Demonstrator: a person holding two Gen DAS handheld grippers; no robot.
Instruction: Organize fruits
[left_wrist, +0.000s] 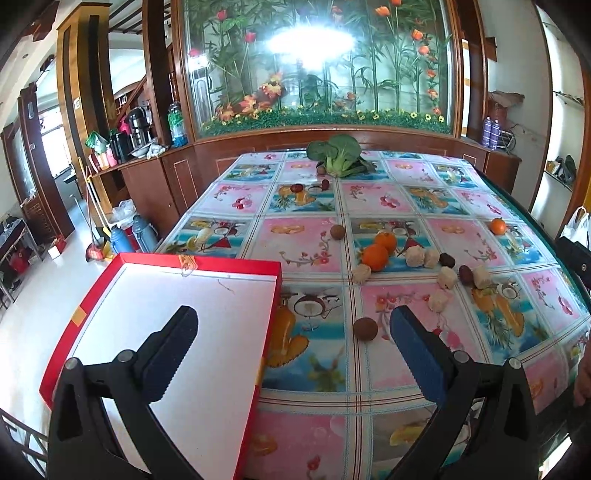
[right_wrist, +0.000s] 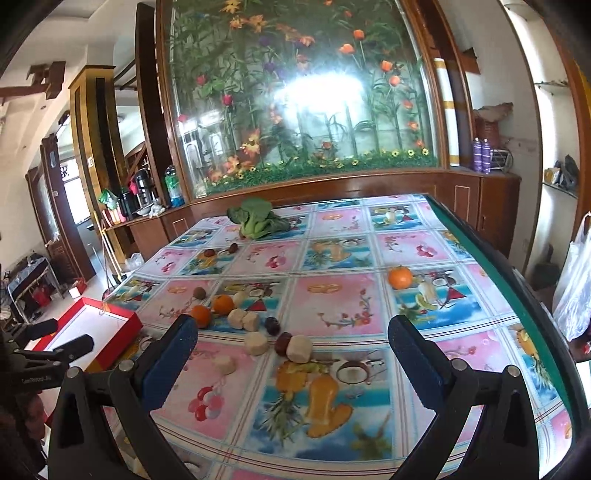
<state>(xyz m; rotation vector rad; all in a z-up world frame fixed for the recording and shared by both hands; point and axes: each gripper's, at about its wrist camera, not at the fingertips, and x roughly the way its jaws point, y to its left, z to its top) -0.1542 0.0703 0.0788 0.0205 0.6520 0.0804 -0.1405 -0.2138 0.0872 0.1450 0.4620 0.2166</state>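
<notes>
Nearest the left wrist camera, the left claw (left_wrist: 293, 356) is spread wide and holds nothing; its left finger hangs over the white inside of a red box (left_wrist: 177, 332) and its right finger over the counter (left_wrist: 314, 424). The box lies open at the counter's left edge, partly overhanging it. The counter wears a cloth of pink and blue squares printed with fruit pictures.

The right claw (right_wrist: 293, 358) is likewise spread wide and holds nothing, hovering above the cloth nearer the counter's right side. From its camera the left claw shows at the far left, over the box.

Just beyond the left claw's right finger sits a small brown round fruit (left_wrist: 365, 329). Farther on, in mid-counter, two oranges (left_wrist: 380, 251) touch each other, with pale beige chunks (left_wrist: 421, 257) and dark red fruits (left_wrist: 447, 259) scattered beside and behind them. Another brown fruit (left_wrist: 336, 232) lies to the left of the oranges. A single orange (left_wrist: 498, 226) sits well apart near the right edge.

Farther still are two more dark red fruits (left_wrist: 294, 188), then a leafy green vegetable (left_wrist: 334, 155) at the far end. Behind the counter stands a glass panel of artificial flowers (left_wrist: 317, 62)
</notes>
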